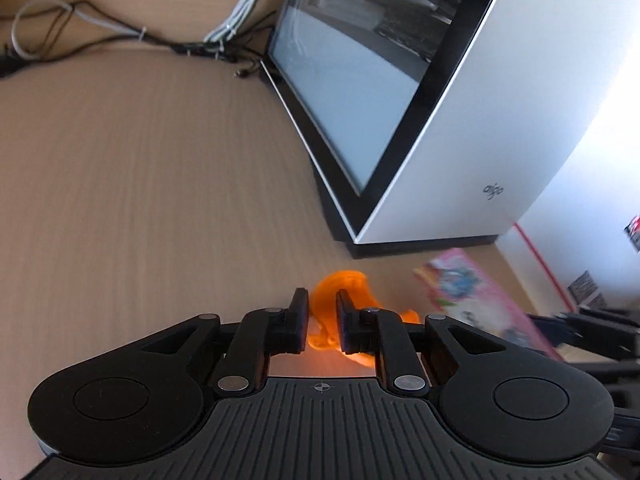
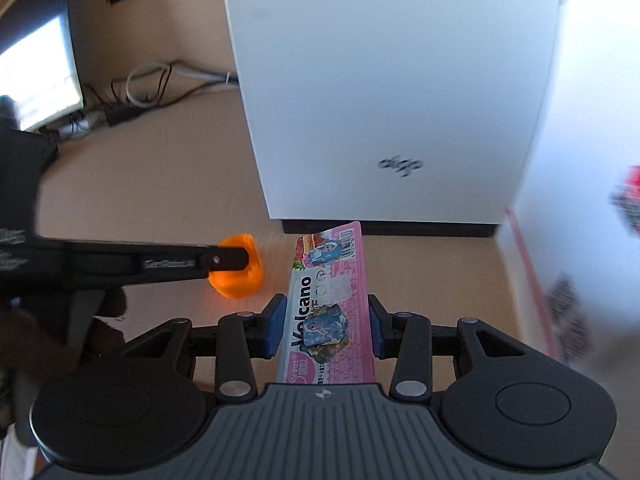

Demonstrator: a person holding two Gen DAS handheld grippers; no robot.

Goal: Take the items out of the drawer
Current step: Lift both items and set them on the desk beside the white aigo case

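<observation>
Bright daylight from the right, motion blur, fisheye-bent edges.

Showing on the tan wood-grain desk [image 1: 140,184]:
- one translucent orange plastic piece [image 2: 240,276];
- one flat pink "Volcano" snack packet [image 2: 332,312];
- one white computer tower with a dark glass side panel [image 1: 472,128];
- one lit monitor screen [image 2: 40,76];
- two black two-finger grippers, left [image 1: 322,318] and right [image 2: 327,330];
- cables lying in one grey-and-black tangle [image 1: 120,36], strands too many to be counting.
</observation>
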